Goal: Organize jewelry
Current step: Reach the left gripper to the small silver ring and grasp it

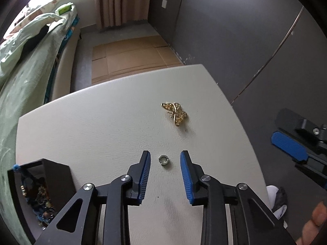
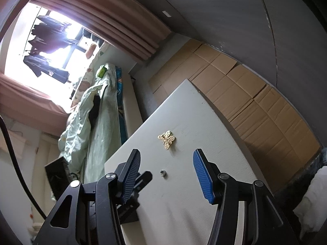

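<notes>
On white table (image 1: 81,126), ring (image 1: 164,160) lies between left hand-held gripper (image 1: 165,159) fingers, untouched.

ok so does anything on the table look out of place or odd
Two pieces lie loose on the white table rather than in the dark jewelry box at its left corner: a gold butterfly brooch and a small silver ring, which sits between the left gripper fingers, untouched. Nothing looks damaged.
</notes>
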`<state>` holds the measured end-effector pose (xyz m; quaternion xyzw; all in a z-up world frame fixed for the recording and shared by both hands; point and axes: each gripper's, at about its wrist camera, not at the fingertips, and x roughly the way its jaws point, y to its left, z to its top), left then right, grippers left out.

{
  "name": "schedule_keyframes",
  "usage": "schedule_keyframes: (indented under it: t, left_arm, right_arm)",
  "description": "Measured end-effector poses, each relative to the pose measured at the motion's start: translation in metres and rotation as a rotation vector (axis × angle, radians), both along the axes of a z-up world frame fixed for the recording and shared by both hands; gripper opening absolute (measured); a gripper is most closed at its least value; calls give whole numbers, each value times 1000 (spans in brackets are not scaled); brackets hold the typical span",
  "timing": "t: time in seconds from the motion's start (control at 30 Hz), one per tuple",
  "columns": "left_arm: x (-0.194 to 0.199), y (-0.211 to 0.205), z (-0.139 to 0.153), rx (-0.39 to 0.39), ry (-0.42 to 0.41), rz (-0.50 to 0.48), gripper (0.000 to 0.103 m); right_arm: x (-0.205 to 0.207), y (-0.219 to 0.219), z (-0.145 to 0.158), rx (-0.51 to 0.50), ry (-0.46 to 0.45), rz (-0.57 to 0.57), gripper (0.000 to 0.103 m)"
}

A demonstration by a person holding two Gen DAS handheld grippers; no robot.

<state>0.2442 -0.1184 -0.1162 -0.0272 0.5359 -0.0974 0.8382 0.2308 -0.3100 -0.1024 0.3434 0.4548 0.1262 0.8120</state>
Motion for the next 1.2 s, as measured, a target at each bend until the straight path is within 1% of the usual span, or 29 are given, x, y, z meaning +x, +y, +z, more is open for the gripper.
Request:
schedule_keyframes:
  t: [0.2,0.23,0.27,0.33,0.43,0.53,0.67,0.73,0.8,1.03,1.2]
  left_arm:
    - [5,-7,-15,23,24,1,31]
    - [5,-9,-16,32,23,2,29]
    - [5,-12,-16,58,15,3,28]
    - [5,-16,-17,75,17,-4,27]
    - [7,-17,-23,78,36,3,20]
    - [5,-19,-23,100,18,8,15]
    - [3,-20,-24,109,5,3,13]
    - [3,-17,-24,91,7,6,13]
    - [4,-9,-22,49,15,23,13]
    - [-2,12,5,-26,-36,60,13]
    - [-9,34,21,-74,-61,102,13]
  right_arm:
    - [2,-5,-9,-17,41,-12,56]
    - [3,-7,-10,-17,48,-16,56]
    - [3,-8,-12,-18,55,-21,56]
    - [3,-12,-15,-19,67,-32,56]
    - [3,-18,-17,-9,79,-46,56]
    - [2,-20,-17,-7,80,-50,56]
    - [1,-20,-18,-9,80,-46,56]
    - [1,-19,-18,-11,81,-39,56]
    - [2,-17,-17,-19,80,-31,56]
    - [9,-2,-17,-50,63,4,56]
    - [13,18,-13,-89,16,47,56]
